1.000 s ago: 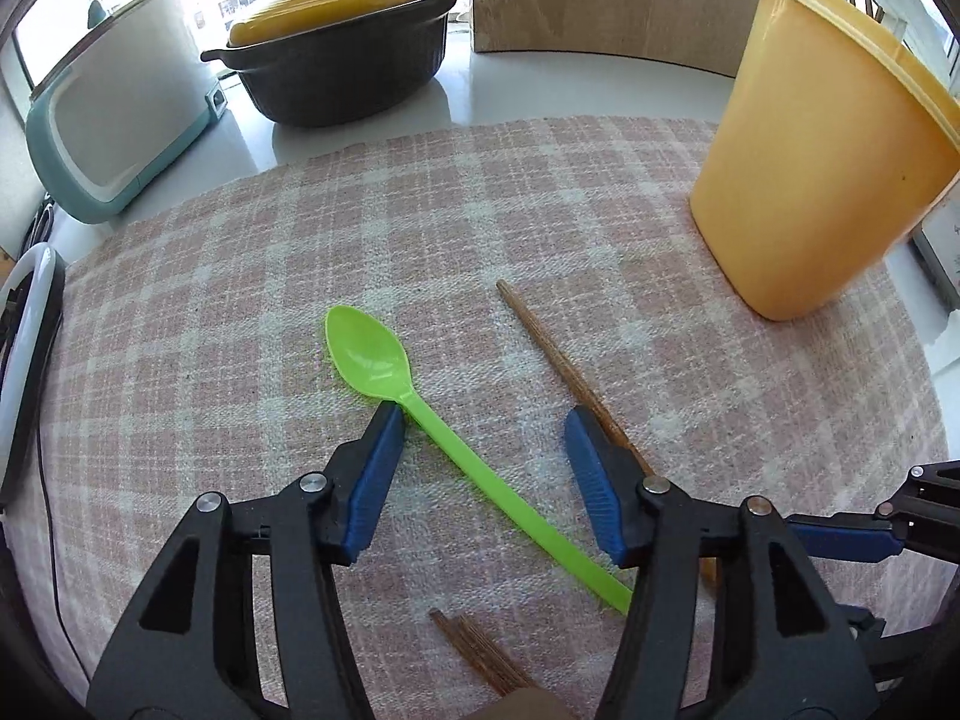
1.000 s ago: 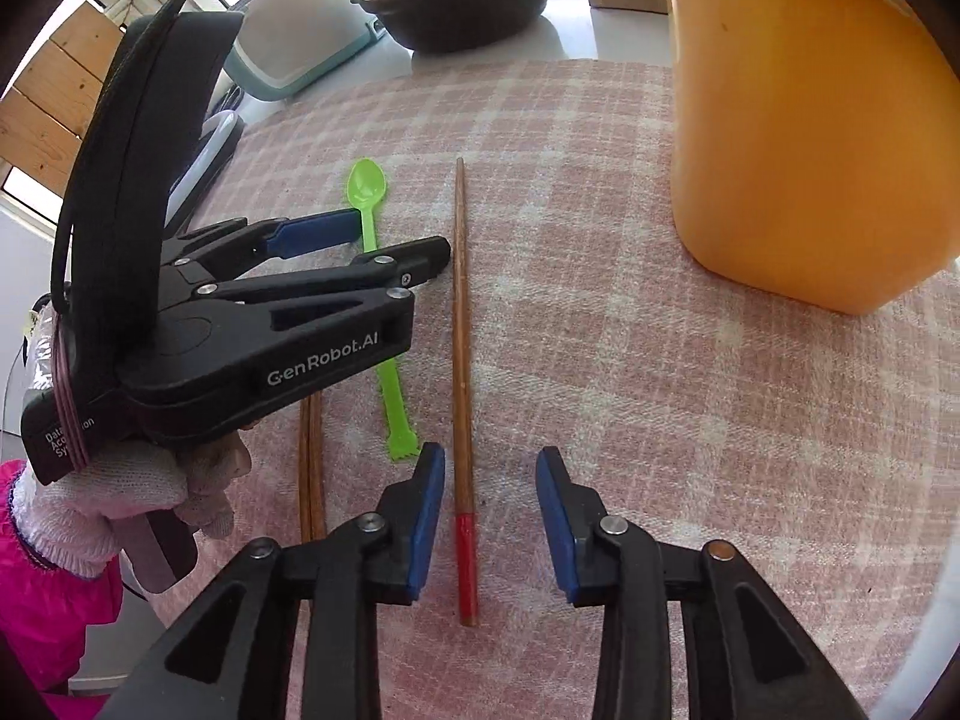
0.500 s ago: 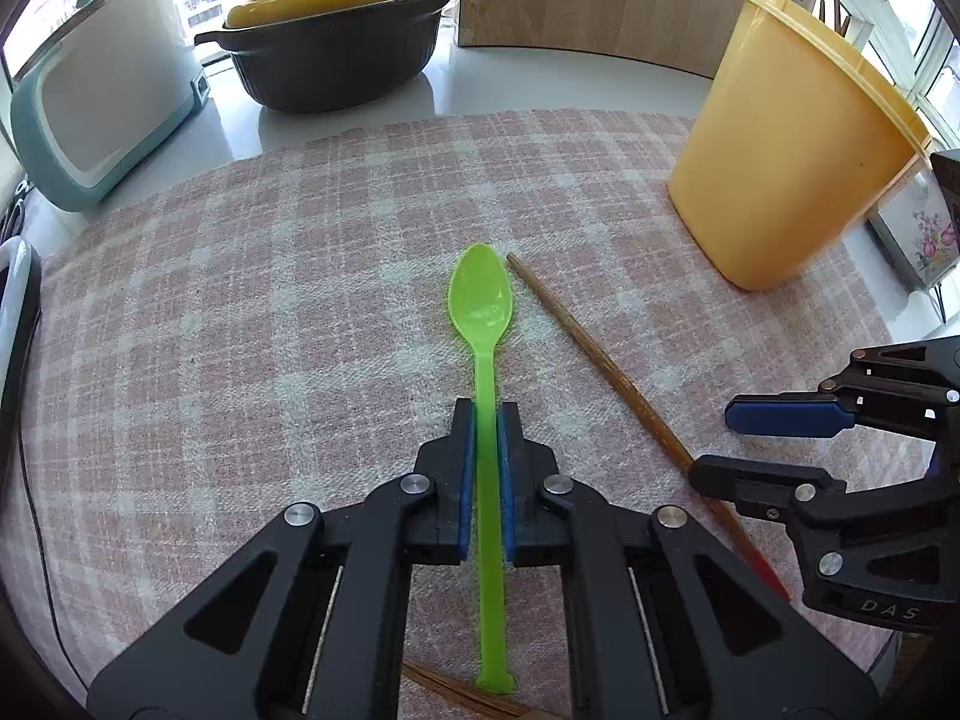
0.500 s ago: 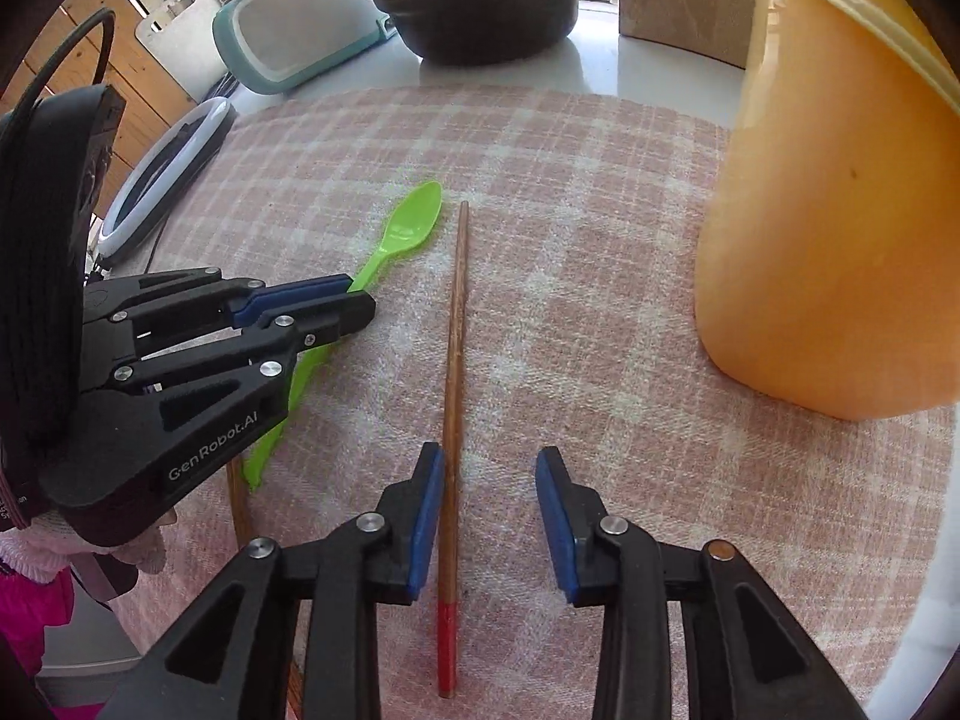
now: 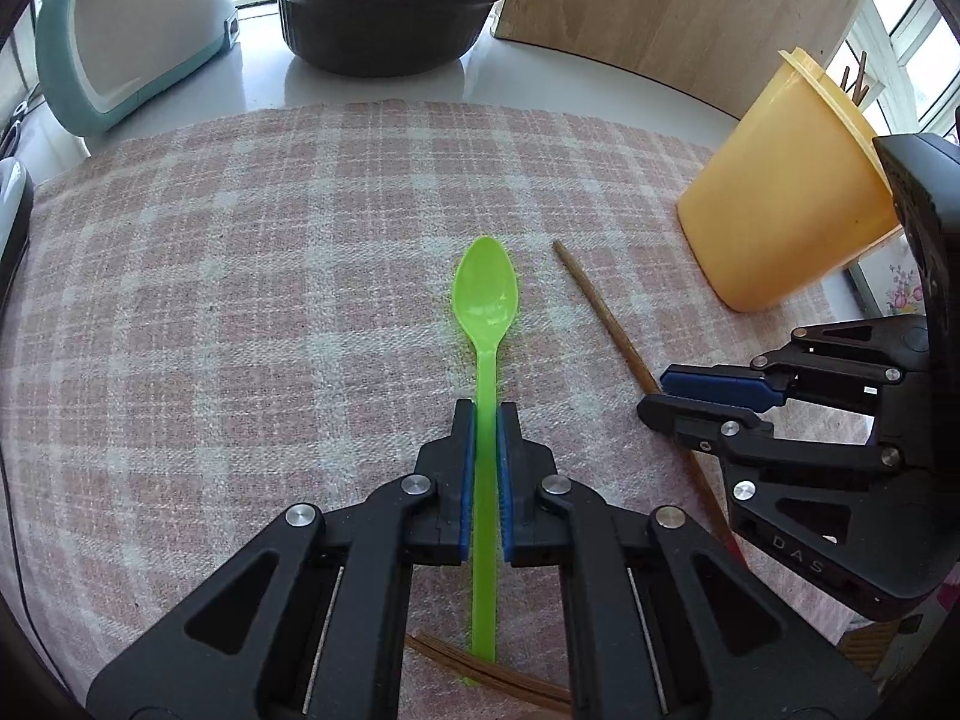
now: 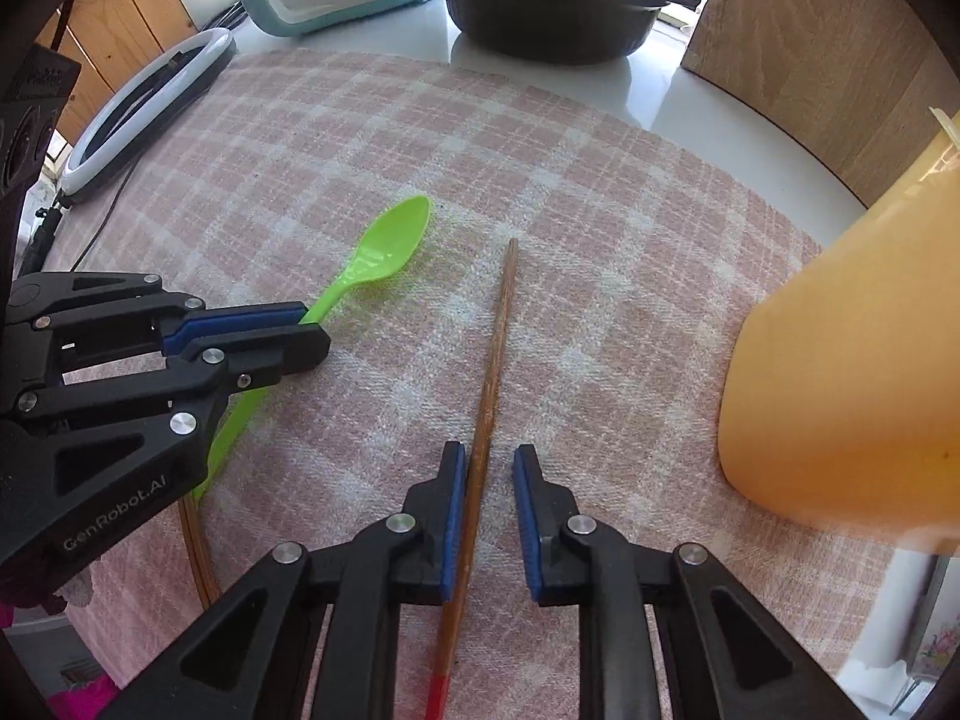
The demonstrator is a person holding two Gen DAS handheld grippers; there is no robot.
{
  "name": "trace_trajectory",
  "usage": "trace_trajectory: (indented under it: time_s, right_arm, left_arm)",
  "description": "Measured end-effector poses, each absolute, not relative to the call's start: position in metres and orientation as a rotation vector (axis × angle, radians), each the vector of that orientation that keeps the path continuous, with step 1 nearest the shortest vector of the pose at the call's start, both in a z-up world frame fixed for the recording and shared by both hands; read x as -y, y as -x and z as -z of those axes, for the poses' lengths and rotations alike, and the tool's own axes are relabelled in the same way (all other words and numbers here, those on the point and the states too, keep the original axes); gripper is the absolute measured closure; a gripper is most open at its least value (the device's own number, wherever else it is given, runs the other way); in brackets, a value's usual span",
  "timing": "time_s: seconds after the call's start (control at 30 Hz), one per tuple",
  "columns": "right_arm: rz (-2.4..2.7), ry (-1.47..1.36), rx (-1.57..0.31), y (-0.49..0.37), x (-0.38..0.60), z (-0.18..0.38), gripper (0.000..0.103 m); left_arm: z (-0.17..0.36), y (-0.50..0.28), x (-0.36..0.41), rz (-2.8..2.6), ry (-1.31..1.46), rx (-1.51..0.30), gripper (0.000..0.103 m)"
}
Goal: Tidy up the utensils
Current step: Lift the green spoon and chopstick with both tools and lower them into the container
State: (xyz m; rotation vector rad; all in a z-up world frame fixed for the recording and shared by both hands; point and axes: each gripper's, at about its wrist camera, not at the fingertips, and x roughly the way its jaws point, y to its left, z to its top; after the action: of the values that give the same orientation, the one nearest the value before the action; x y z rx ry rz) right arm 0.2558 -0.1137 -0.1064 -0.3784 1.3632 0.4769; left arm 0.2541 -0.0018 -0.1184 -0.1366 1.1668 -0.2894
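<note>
Spoon (image 5: 485,294) lies on the cloth, its handle clamped between the left gripper (image 5: 486,420) fingers. Right gripper (image 6: 487,468) (jaws apart) straddles a chopstick (image 6: 492,354); it should center, then close squarely.

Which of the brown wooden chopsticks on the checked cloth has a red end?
The long brown wooden chopstick lying between the right gripper fingers, its near tip red. The other chopsticks, by the green plastic spoon, show only brown.

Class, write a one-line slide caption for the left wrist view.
Left gripper clamps green spoon on checked cloth; chopstick alongside.
</note>
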Motion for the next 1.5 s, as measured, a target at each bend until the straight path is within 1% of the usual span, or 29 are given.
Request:
trace_trajectory:
  time_s: [0.03,0.1,0.27,0.5,0.83,1.07,1.5]
  right_arm:
    - [-0.478,0.357,-1.369,-0.258,0.118,0.106,0.097]
    - [-0.491,0.283,-1.388,-0.26,0.128,0.104,0.099]
    - [-0.523,0.169,-1.361,-0.25,0.143,0.094,0.1]
    - [-0.535,0.06,-1.246,-0.23,0.165,0.054,0.099]
    - [-0.509,0.003,-1.083,-0.212,0.202,-0.005,0.099]
    - [-0.457,-0.022,-0.972,-0.212,0.235,-0.047,0.099]
    - [-0.341,-0.04,-0.85,-0.239,0.275,-0.094,0.1]
  left_arm:
    - [0.117,-0.254,0.0,0.288,0.144,-1.163,0.098]
    - [0.114,-0.253,-0.004,0.287,0.165,-1.155,0.099]
    - [0.098,-0.246,-0.005,0.292,0.186,-1.118,0.099]
    - [0.065,-0.231,0.004,0.329,0.167,-1.039,0.099]
    - [0.025,-0.224,0.016,0.38,0.181,-0.946,0.099]
    - [-0.012,-0.232,0.042,0.446,0.181,-0.86,0.099]
    - [-0.055,-0.264,0.086,0.493,0.184,-0.752,0.099]
